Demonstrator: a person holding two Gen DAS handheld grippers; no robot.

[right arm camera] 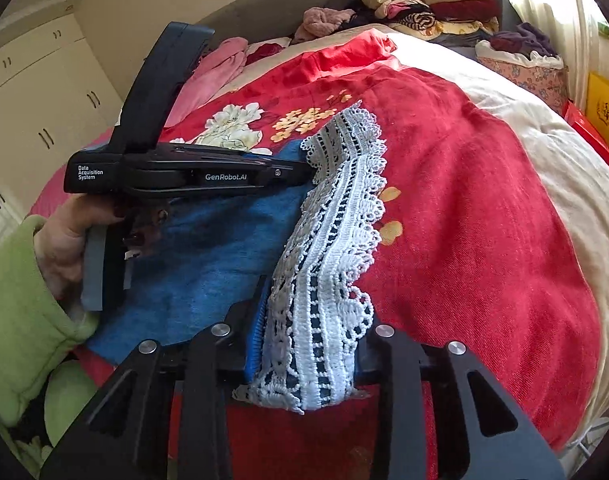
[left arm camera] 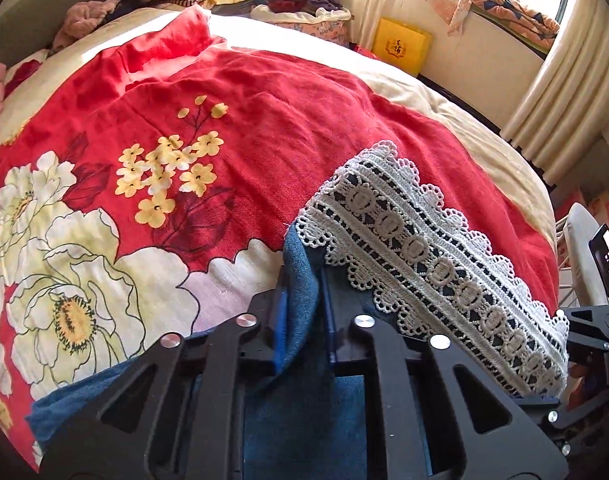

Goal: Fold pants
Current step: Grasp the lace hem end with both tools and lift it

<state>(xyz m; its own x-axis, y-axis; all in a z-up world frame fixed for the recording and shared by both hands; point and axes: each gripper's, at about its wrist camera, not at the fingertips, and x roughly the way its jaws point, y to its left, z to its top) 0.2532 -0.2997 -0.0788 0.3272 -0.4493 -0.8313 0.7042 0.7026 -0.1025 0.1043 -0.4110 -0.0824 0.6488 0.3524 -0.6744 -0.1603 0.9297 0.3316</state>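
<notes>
my left gripper point(left arm camera: 302, 300): jaws clamped on blue pants point(left arm camera: 300, 276). my right gripper point(right arm camera: 312, 320): jaws pinching lace hem point(right arm camera: 324, 264). red floral bedspread point(left arm camera: 264, 120) ahead of both.

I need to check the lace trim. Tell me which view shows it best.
The left wrist view: the lace trim runs long and sharp across the picture. The right wrist view shows it narrower, with its near end bunched in the right tool.
</notes>
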